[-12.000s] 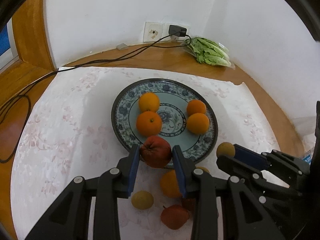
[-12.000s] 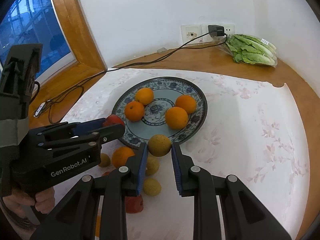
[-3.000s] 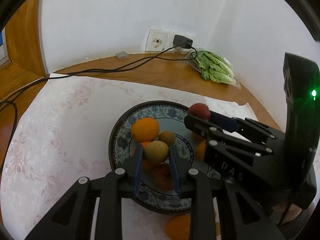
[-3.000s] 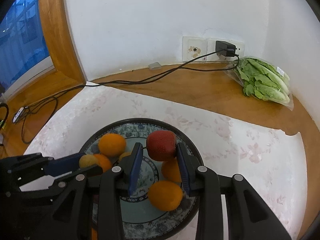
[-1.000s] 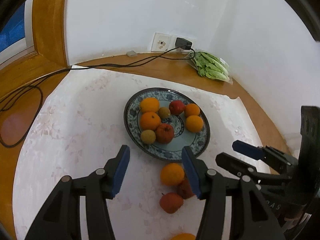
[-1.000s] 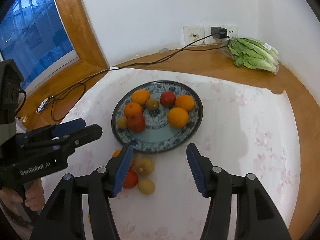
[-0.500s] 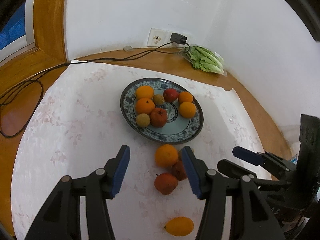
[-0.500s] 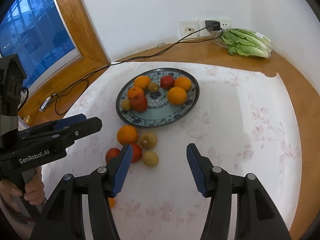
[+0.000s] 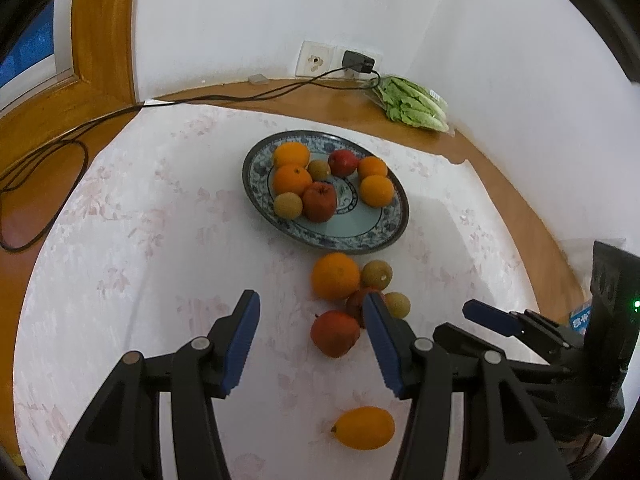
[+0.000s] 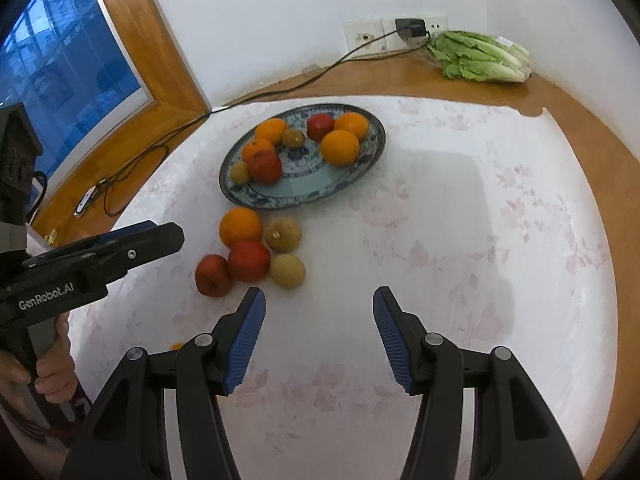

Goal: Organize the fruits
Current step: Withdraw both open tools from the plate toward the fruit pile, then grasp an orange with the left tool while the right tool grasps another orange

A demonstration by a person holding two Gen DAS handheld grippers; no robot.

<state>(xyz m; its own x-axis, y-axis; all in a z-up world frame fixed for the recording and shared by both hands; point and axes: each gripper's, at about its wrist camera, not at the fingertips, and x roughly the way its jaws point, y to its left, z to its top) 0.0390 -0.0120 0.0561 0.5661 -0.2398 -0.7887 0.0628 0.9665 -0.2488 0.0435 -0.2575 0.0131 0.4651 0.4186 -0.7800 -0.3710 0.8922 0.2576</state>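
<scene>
Two black handheld grippers with blue finger pads hover over a white floral tablecloth [image 10: 460, 220] spread on a wooden table. Farthest left, a black power cable [image 9: 48, 148] loops across the bare wood. The left gripper [image 9: 310, 334] is held above the cloth with its jaws spread wide and nothing between them; in the right wrist view it shows from the side [image 10: 120, 248], gripped by a hand [image 10: 48, 376].

Beyond it stands a round blue-patterned ceramic plate [image 9: 352, 236] carrying four oranges, two red apples and two small tan round fruits. Just in front of the plate's near rim a loose cluster lies on the cloth: a large orange [image 9: 335, 276], a tan round fruit with a stem scar [image 9: 376, 275] touching it, a dark red apple [image 9: 356, 300] partly hidden by the left gripper's right finger, a second small tan fruit [image 9: 397, 305], and a red apple [image 9: 335, 333] nearest the gripper. Closer still, apart from the cluster, lies an oval yellow-orange fruit [image 9: 364, 428].

To the right, the right gripper [image 10: 319, 340] also hangs with its jaws wide apart and empty, over bare cloth just right of the cluster. Back in the far right corner, a bagged green lettuce [image 10: 480, 58] rests against the wall beside a white wall socket [image 10: 366, 36] with a black plug.
</scene>
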